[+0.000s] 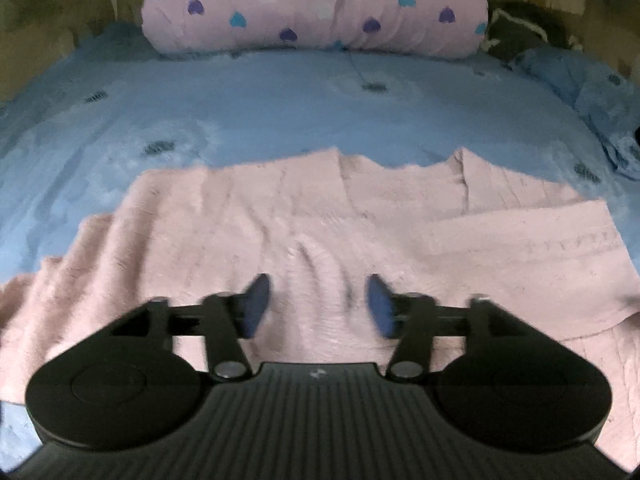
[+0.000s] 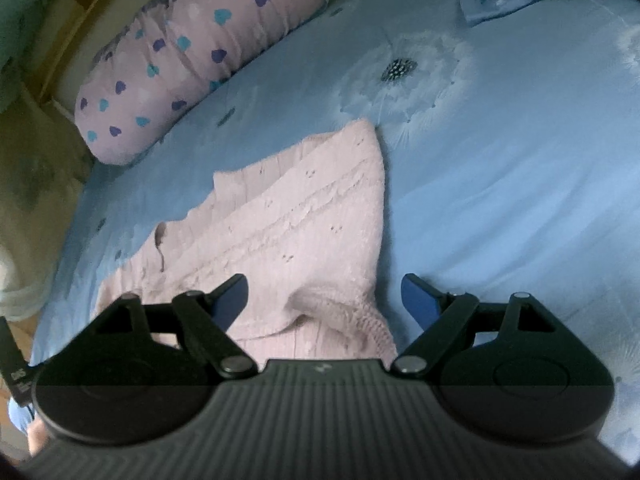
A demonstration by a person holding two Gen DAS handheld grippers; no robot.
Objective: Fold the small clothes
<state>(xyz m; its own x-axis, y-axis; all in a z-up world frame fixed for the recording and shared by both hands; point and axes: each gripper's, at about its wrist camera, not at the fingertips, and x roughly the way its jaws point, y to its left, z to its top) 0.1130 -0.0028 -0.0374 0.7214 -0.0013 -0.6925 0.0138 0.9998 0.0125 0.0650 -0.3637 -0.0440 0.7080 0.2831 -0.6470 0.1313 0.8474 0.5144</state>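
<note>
A pale pink knitted garment (image 1: 280,220) lies spread on the blue bedspread (image 1: 280,100), with one part folded over on its right side (image 1: 520,232). My left gripper (image 1: 318,306) hovers over the middle of the garment, its blue pads apart with only wrinkled knit below them and nothing pinched. In the right wrist view the same pink garment (image 2: 296,220) lies folded, its ribbed edge (image 2: 340,312) bunched close to the camera. My right gripper (image 2: 324,304) stands wide open over that edge, one pad above the knit and the other above bare bedspread (image 2: 500,180).
A pink bolster with blue and purple hearts (image 1: 316,4) lies across the far end of the bed, also seen as the bolster (image 2: 192,60) at upper left. Crumpled blue bedding (image 1: 592,100) and a dark item (image 1: 520,28) sit at the far right.
</note>
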